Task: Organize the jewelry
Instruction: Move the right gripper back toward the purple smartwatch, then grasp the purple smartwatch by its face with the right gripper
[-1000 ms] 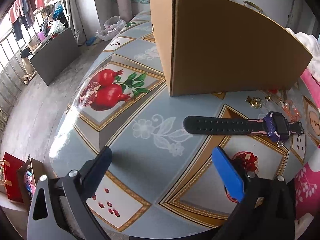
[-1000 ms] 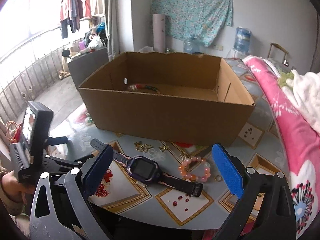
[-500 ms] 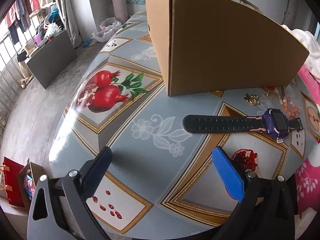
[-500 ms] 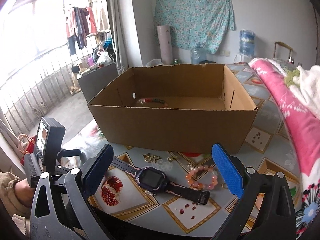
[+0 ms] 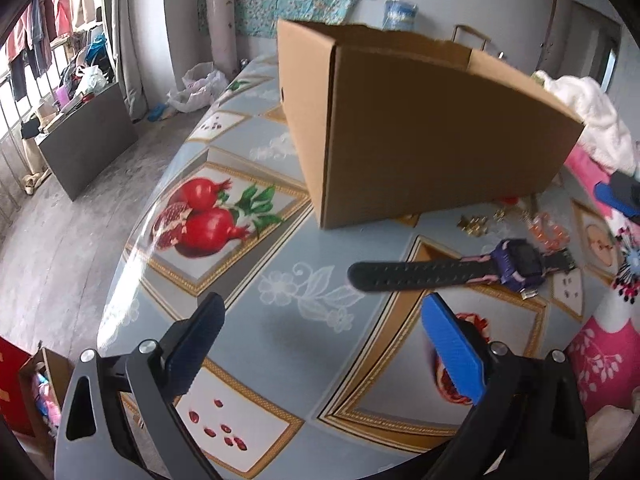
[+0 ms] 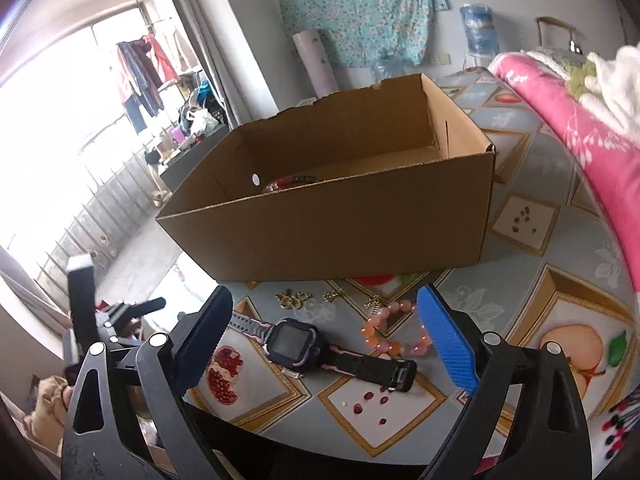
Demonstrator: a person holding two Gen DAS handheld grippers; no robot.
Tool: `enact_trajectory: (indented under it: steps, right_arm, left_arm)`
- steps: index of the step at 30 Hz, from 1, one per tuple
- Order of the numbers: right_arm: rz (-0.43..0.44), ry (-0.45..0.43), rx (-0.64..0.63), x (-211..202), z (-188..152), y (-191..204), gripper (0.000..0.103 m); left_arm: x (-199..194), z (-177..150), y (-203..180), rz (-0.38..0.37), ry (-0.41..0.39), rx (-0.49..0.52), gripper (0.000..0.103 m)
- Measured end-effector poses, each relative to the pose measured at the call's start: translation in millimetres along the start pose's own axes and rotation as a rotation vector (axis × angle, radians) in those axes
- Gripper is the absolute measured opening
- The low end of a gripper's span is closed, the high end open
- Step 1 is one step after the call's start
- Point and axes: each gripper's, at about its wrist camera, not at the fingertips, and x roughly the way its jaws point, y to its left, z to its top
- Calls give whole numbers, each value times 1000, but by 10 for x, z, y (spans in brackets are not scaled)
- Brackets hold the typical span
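Watch (image 6: 304,346) lies flat on the table (image 6: 560,280) at 6 o'clock of the box (image 6: 340,228), strap ends free for pickup, with both the right gripper (image 6: 324,340) and left gripper (image 5: 320,344) spread, empty, above it.

Looked like somebody's lived-in home

Laundry (image 6: 140,68) hung by the balcony window, pink bedding (image 6: 580,128) lay nearby, water jug (image 6: 478,28) stood against the wall.

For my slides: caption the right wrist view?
Open right gripper above a watch and bead bracelet before a cardboard box.
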Motion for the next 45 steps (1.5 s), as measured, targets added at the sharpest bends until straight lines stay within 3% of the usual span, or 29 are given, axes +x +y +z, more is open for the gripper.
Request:
enact_trajectory:
  steps: [6,11,17,22,26,36,41,43,45]
  right_arm:
    - [23,32,-67,-22,-98,-28,88]
    - [50,130,-116,221,-207,135,76]
    - [56,185,-294,470,-245,521,74]
    - [3,254,-446,698,-301,687,74]
    - [-39,336,-537,837,-360,737,52]
    - [124,425,-369,930,-67,496,48]
    - [190,449,-263,967,52,411,48]
    - [203,447,-238,894,42,379,48]
    - [203,441,-236,883,50,387,48]
  left_arm:
    - [-113,39,-62,-65,-57,10,85]
    - [-103,14,-146,-122,-54,24,66]
    - [-48,-12,-175,-180,-36,39,48]
    - [-43,10,-142,-194,-46,44,42]
    - [-95,18,-138,-192,-74,80,42]
    - [-49,-31,-447,-173,-76,251,42]
    - [-3,-46,-565,-131,-62,287,42]
    - [-23,-44,-586,-173,-57,280,42]
    - [-72,-40,-593,-260,-45,249,42]
